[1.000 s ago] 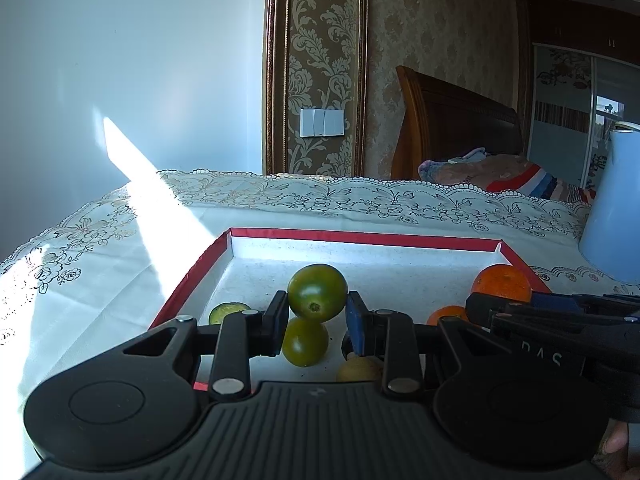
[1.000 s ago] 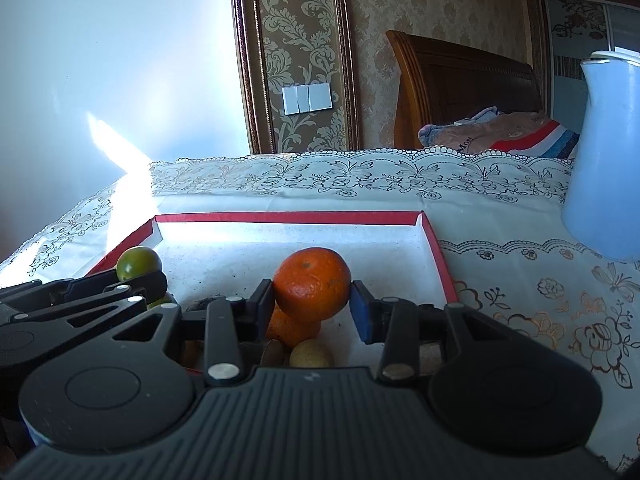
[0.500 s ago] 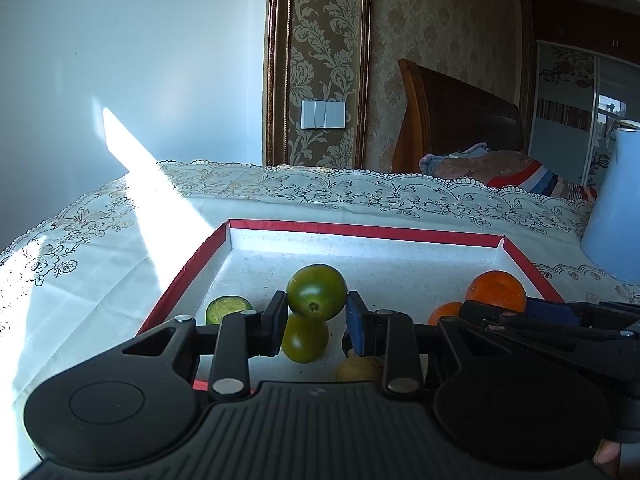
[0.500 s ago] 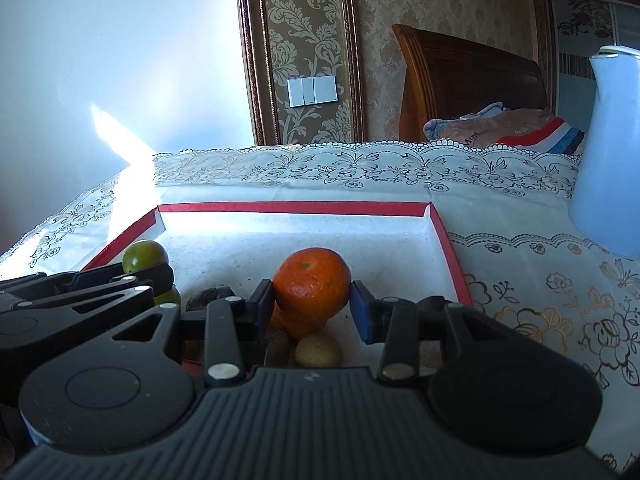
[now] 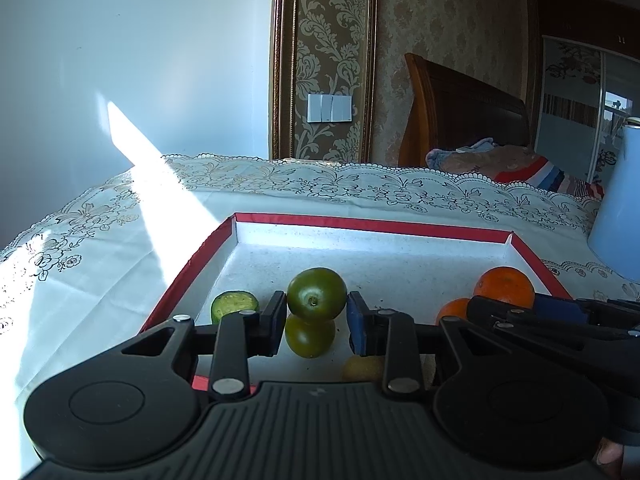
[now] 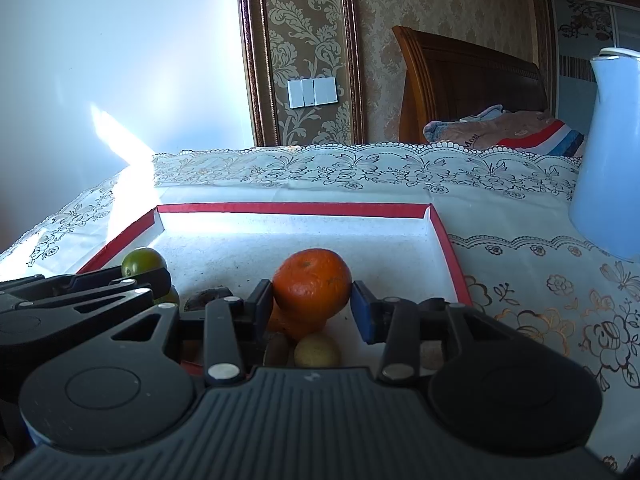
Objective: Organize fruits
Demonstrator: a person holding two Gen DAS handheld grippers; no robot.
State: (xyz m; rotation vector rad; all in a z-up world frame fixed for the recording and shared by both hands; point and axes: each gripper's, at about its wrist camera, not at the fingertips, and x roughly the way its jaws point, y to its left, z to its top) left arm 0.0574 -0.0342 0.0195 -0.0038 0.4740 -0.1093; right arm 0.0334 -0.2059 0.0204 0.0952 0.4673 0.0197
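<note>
My left gripper (image 5: 317, 322) is shut on a green round fruit (image 5: 317, 294) and holds it above a red-rimmed white tray (image 5: 360, 225). A second green fruit (image 5: 310, 336) lies under it, and a cut green fruit (image 5: 235, 306) lies to its left. My right gripper (image 6: 312, 308) is shut on an orange (image 6: 312, 282) over the same tray (image 6: 288, 209). Another orange (image 6: 286, 322) and a yellowish fruit (image 6: 317, 351) lie below it. The right gripper and its orange (image 5: 505, 283) show at the right of the left wrist view.
A pale blue jug (image 6: 610, 152) stands on the lace tablecloth (image 6: 520, 280) right of the tray. A dark brown fruit (image 6: 208, 295) lies in the tray near the left gripper. A wooden bed headboard (image 6: 468, 88) and a wall stand behind the table.
Both grippers have lifted slightly and drawn back with their fruits still held. The tray's far rim appears lower and farther in both views.
</note>
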